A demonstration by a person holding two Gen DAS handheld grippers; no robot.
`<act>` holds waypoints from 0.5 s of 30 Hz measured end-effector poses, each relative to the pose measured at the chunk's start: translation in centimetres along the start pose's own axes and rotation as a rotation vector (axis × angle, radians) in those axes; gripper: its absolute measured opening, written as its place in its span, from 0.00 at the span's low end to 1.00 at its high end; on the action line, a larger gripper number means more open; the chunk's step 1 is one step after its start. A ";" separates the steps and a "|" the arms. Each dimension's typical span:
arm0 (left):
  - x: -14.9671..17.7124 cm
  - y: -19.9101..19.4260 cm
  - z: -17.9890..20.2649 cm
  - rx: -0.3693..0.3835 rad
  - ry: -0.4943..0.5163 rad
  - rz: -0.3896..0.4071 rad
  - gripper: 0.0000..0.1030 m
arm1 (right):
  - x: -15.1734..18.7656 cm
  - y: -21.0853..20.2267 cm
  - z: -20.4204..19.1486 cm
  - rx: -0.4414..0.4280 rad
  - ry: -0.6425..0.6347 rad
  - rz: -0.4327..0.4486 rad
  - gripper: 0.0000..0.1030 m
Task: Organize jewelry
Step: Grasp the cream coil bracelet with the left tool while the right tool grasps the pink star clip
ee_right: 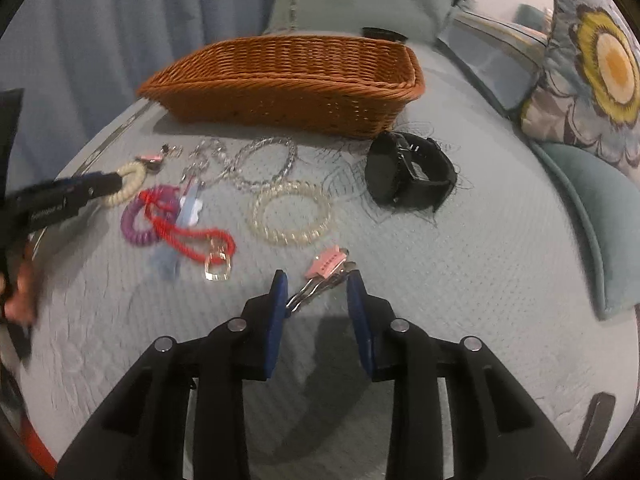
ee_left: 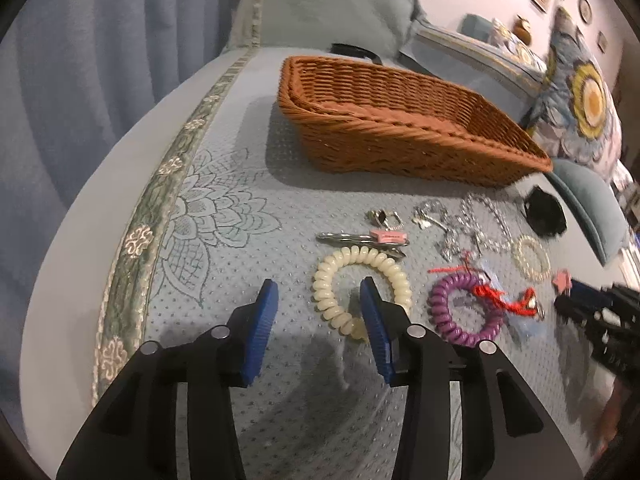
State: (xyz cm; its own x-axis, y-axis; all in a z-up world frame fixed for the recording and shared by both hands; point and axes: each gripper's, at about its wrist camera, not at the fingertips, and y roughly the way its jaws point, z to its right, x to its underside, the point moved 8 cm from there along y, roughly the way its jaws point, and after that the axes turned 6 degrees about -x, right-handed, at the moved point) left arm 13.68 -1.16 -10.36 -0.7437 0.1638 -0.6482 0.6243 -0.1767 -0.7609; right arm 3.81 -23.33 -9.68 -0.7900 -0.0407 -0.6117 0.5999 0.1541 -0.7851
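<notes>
Both hand-held grippers wide: left (ee_left: 318,294) astride cream coil bracelet (ee_left: 362,290), right (ee_right: 316,284) w/ pink clip (ee_right: 329,263); writing illegible.

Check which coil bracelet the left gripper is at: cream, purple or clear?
The cream coil bracelet: the left gripper has one finger inside its ring. The purple and clear ones lie untouched further right.

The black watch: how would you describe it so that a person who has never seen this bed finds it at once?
Find the brown wicker basket on the blue bedspread. Just before its right end lies the black watch, dark face and strap, right of the clear beaded bracelet. It is the only black piece among the jewelry.
</notes>
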 end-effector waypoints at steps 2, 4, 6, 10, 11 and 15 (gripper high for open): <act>0.2 -0.2 0.1 0.020 0.019 -0.005 0.37 | 0.0 -0.1 0.6 -0.010 0.021 0.003 0.24; 0.3 -0.3 0.1 0.037 0.023 -0.008 0.37 | -0.1 -0.1 0.5 -0.010 0.015 0.009 0.24; 0.3 -0.3 0.0 0.048 0.019 -0.008 0.37 | -0.1 0.0 0.5 -0.004 0.012 0.009 0.24; 0.3 -0.2 0.5 0.049 0.021 -0.001 0.41 | -0.1 0.1 0.5 -0.037 0.070 0.015 0.24; 0.3 -0.1 0.7 0.041 0.027 0.001 0.41 | -0.3 0.2 0.5 -0.043 0.086 0.018 0.24; 0.4 0.1 1.3 -0.045 0.073 0.013 0.32 | -0.6 0.5 0.6 -0.036 0.116 0.036 0.24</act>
State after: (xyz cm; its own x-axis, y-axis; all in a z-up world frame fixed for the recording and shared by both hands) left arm 13.11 -2.38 -10.63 -0.7170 0.2328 -0.6571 0.6450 -0.1361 -0.7520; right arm 4.63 -23.79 -9.80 -0.7787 0.0792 -0.6224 0.6247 0.1889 -0.7577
